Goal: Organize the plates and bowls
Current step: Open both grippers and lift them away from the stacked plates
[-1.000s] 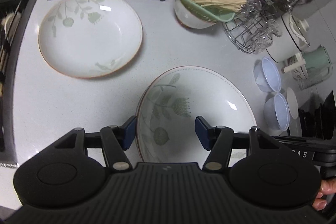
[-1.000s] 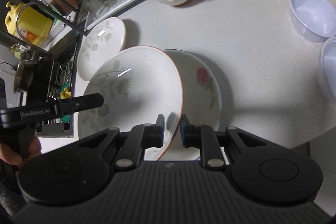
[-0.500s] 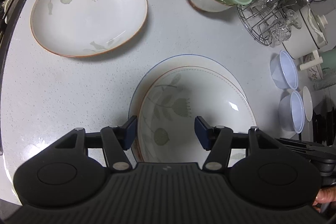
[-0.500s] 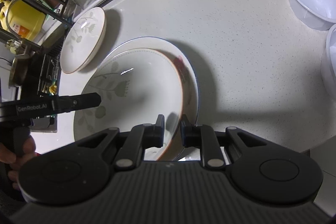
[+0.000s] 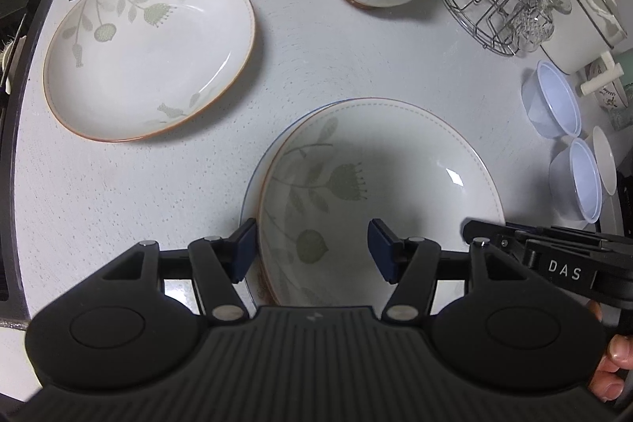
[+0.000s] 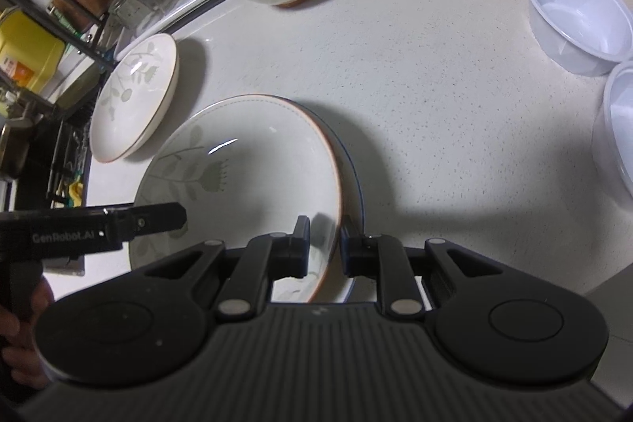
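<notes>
- Two stacked dishes at stake: cream leaf-patterned shallow plate with brown rim (image 6: 237,176), pinched at its near edge by right gripper (image 6: 324,244), fingers closed on that rim, lying almost squarely over blue-rimmed white plate (image 6: 352,176) on speckled white countertop (image 6: 435,86).
- Cannot tell whether resting fully on the lower plate or held a shade above; opening the fingers too soon likely to drop it with a clack, possibly chipping a rim.
- Slightly off-centre over the lower plate; release as is may leave a stack prone to rocking or sliding.
- Thin edge grip on glazed ceramic: probably slippery, with a risk of tilting out of the pads.
- Left gripper (image 5: 312,248) hovering low over the same plate, fingers (image 5: 243,244) wide apart, holding nothing; close to the other tool, so a knock is possible.
- Matching brown-rimmed leaf plate (image 5: 150,54) well apart near the dark rack, not yet stacked.
- Pale translucent plastic bowls (image 6: 577,14) near the right side; wide withdrawal could clip them.
</notes>
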